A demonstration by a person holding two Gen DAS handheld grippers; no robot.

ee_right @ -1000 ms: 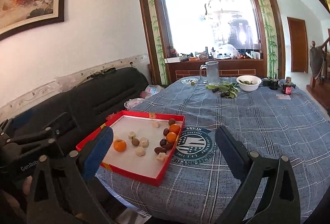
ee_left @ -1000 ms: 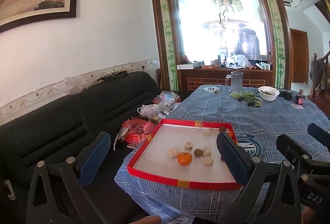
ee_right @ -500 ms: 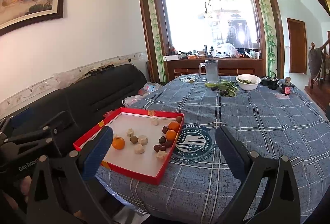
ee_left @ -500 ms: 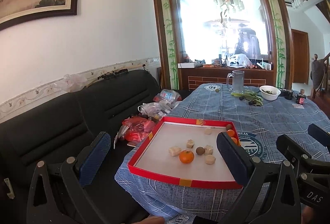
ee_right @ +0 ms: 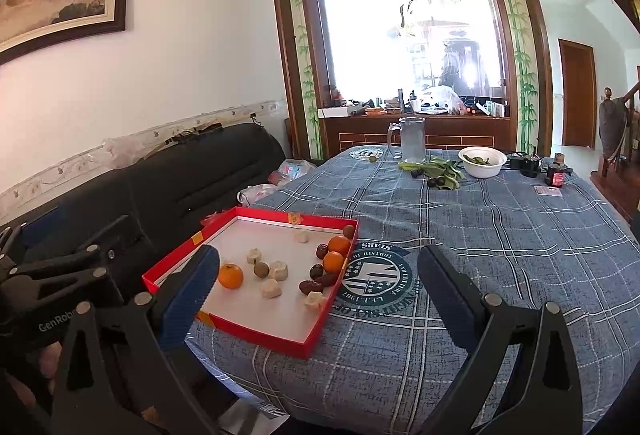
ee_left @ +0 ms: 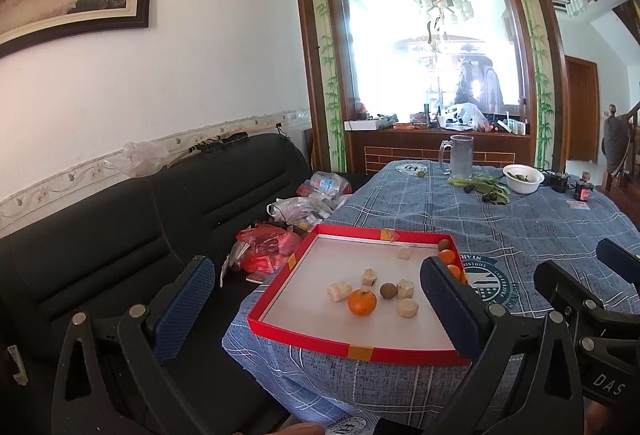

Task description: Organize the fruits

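A red tray [ee_left: 352,349] [ee_right: 256,331] with a white floor sits at the near left corner of the table. In it lie an orange [ee_left: 362,302] [ee_right: 231,275], a brown longan [ee_left: 388,290] [ee_right: 261,269], several pale banana pieces [ee_left: 407,307] [ee_right: 271,288], two more oranges [ee_right: 337,253] and dark red dates [ee_right: 316,281] along its right wall. My left gripper [ee_left: 316,309] hangs open in front of the tray, above its near edge. My right gripper [ee_right: 320,295] is open too, over the tray's right wall, holding nothing.
A blue checked cloth [ee_right: 480,235] covers the table. At the far end stand a glass mug [ee_right: 412,139], a white bowl [ee_right: 482,161], green leaves with dark fruits [ee_right: 434,171] and small bottles [ee_right: 556,173]. A black sofa [ee_left: 120,235] with plastic bags [ee_left: 268,249] lies left.
Both grippers have drawn slightly back and up, so the tray sits a little lower and farther in each view. Nothing in the tray has moved; both stay open.
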